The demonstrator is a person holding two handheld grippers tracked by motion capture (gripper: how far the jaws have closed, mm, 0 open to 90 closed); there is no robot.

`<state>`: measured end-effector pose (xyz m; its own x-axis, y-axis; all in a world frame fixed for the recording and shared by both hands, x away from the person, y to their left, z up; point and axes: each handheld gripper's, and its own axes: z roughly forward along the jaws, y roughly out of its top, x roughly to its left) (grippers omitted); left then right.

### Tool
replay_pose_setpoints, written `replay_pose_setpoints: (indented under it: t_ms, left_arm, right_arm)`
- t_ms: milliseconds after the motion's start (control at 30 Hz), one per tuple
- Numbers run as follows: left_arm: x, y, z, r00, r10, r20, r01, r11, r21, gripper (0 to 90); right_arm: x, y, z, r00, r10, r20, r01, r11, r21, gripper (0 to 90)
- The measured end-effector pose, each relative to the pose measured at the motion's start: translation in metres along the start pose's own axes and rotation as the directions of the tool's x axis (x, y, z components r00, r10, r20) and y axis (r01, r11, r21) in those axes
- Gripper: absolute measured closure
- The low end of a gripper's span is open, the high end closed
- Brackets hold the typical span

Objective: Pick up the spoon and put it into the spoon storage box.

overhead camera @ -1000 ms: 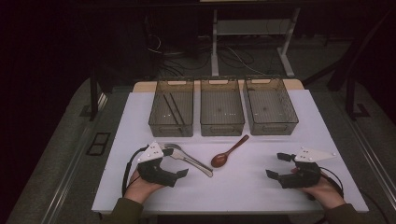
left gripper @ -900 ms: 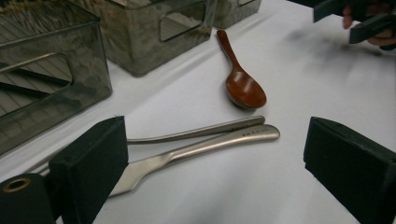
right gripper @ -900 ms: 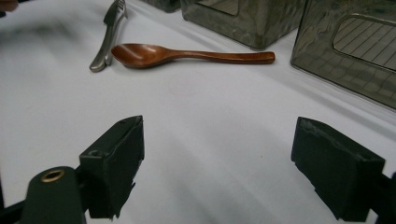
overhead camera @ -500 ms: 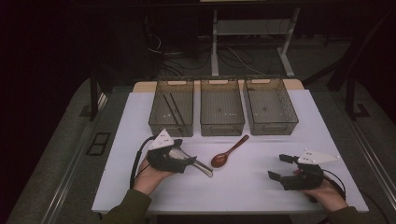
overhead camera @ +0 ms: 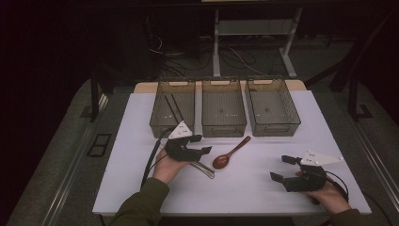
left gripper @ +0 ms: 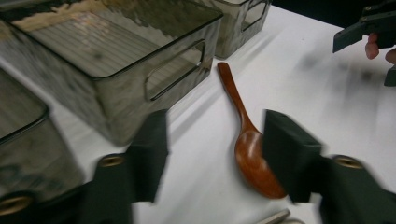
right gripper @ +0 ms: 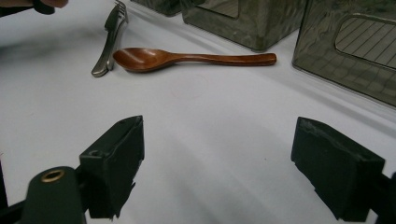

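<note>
A brown wooden spoon [overhead camera: 230, 153] lies on the white table, bowl toward me, handle toward the bins. My left gripper [overhead camera: 201, 144] hovers open just left of the spoon's bowl, nothing between its jaws. In the left gripper view the spoon [left gripper: 252, 158] sits ahead, its bowl partly behind the right jaw of the left gripper [left gripper: 217, 158]. A metal fork [overhead camera: 205, 168] lies beneath my left hand. My right gripper [overhead camera: 281, 168] rests open near the table's front right, empty. From the right gripper [right gripper: 219, 163] view, the spoon [right gripper: 187, 58] and fork [right gripper: 109, 44] lie well ahead.
Three smoky clear bins stand in a row at the back: the left bin [overhead camera: 160, 123] holds dark chopsticks [overhead camera: 172, 108], the middle bin [overhead camera: 223, 129] and right bin [overhead camera: 275, 129] look empty. White tabletop [overhead camera: 244, 188] lies bare between the two grippers.
My left gripper has moved forward and right, from the table's left front over the fork to beside the spoon's bowl. The right gripper has hardly shifted.
</note>
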<state>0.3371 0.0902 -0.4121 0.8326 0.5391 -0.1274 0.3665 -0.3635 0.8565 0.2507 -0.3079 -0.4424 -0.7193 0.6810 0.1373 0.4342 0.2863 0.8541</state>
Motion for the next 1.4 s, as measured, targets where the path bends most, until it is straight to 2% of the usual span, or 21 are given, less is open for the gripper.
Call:
replay_pose_setpoints:
  t_ms: [67, 200, 300, 367, 433, 567, 833, 1167, 1233, 1400]
  left_arm:
    - [0.000, 0.003, 0.008, 0.9999, -0.001, 0.015, 0.001, 1.0000, 0.010, 52.5]
    - [-0.001, 0.009, 0.028, 0.9991, -0.003, 0.042, 0.001, 0.9982, 0.061, 70.9]
    - [-0.001, 0.013, 0.041, 0.9991, -0.011, 0.041, 0.007, 0.9952, 0.098, 81.9]
    - [0.000, 0.014, 0.047, 0.9990, -0.021, 0.039, 0.016, 0.9921, 0.124, 85.0]
    - [-0.001, 0.012, 0.051, 0.9980, -0.030, 0.056, 0.023, 0.9910, 0.132, 83.9]
    - [-0.004, 0.009, 0.054, 0.9969, -0.038, 0.069, 0.028, 0.9878, 0.153, 70.7]
    - [-0.012, 0.001, 0.052, 0.9951, -0.055, 0.082, 0.038, 0.9794, 0.198, 54.6]
    - [-0.018, -0.005, 0.052, 0.9947, -0.057, 0.085, 0.037, 0.9733, 0.226, 48.2]
    - [-0.020, -0.005, 0.054, 0.9954, -0.042, 0.086, 0.020, 0.9709, 0.239, 48.0]
    - [-0.023, -0.007, 0.058, 0.9958, -0.036, 0.083, 0.014, 0.9677, 0.252, 48.0]
  right_arm:
    - [0.000, 0.000, 0.000, 1.0000, 0.000, 0.001, 0.000, 1.000, 0.000, 16.3]
    - [0.000, 0.000, -0.001, 1.0000, -0.002, 0.002, 0.002, 1.000, -0.001, 16.3]
    - [0.000, 0.000, -0.001, 1.0000, -0.001, 0.004, 0.001, 1.000, -0.001, 16.3]
    - [0.000, 0.000, -0.001, 1.0000, -0.001, 0.003, 0.001, 1.000, -0.001, 16.3]
    - [0.000, 0.000, -0.002, 1.0000, -0.001, 0.003, 0.001, 1.000, -0.003, 16.3]
    - [-0.001, -0.001, -0.002, 1.0000, -0.006, 0.005, 0.006, 1.000, 0.000, 16.3]
    - [0.000, -0.001, -0.002, 0.9999, -0.007, 0.007, 0.007, 1.000, 0.000, 16.3]
    - [0.000, -0.001, -0.002, 0.9999, -0.010, 0.008, 0.010, 1.000, 0.000, 16.3]
    - [-0.001, -0.001, -0.002, 0.9999, -0.011, 0.010, 0.011, 1.000, 0.000, 16.3]
    - [-0.001, -0.001, -0.002, 0.9999, -0.009, 0.009, 0.009, 1.000, 0.001, 16.3]
